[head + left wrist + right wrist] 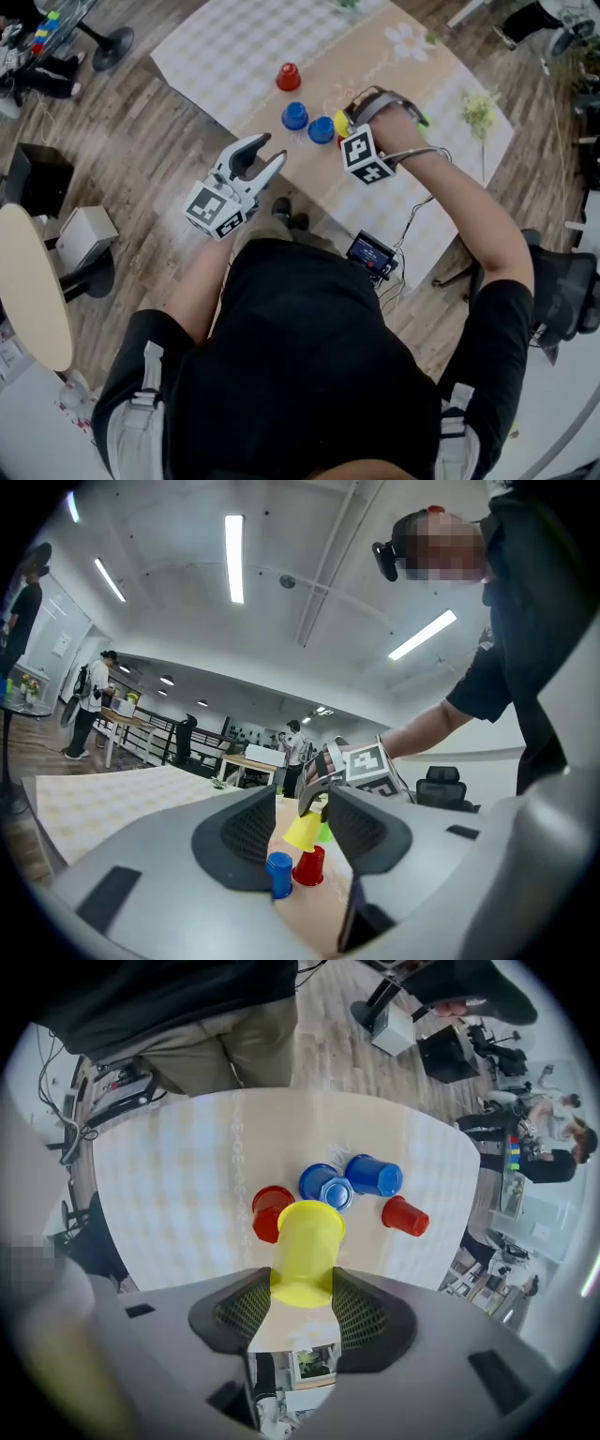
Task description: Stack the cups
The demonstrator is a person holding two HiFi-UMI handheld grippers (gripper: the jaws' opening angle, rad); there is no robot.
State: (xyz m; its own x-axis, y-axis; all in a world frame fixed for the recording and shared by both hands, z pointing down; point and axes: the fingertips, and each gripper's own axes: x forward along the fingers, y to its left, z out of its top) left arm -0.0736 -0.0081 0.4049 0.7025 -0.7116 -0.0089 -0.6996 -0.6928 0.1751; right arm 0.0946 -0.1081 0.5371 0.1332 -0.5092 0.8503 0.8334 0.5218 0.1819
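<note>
1. Grey jaws of the left gripper stood well apart with nothing between them. It hung level over the wooden floor, just off the near edge of the table, and faced the cups.
2. Past it, the right gripper pointed steeply down, its jaws clamped on the yellow cup, which hung in the air above the table.
3. Directly under the yellow cup stood the near red cup, partly covered by it.
4. Just beside that sat the first blue cup, with the second blue cup close behind.
5. Farthest off, the far red cup stood alone.
</note>
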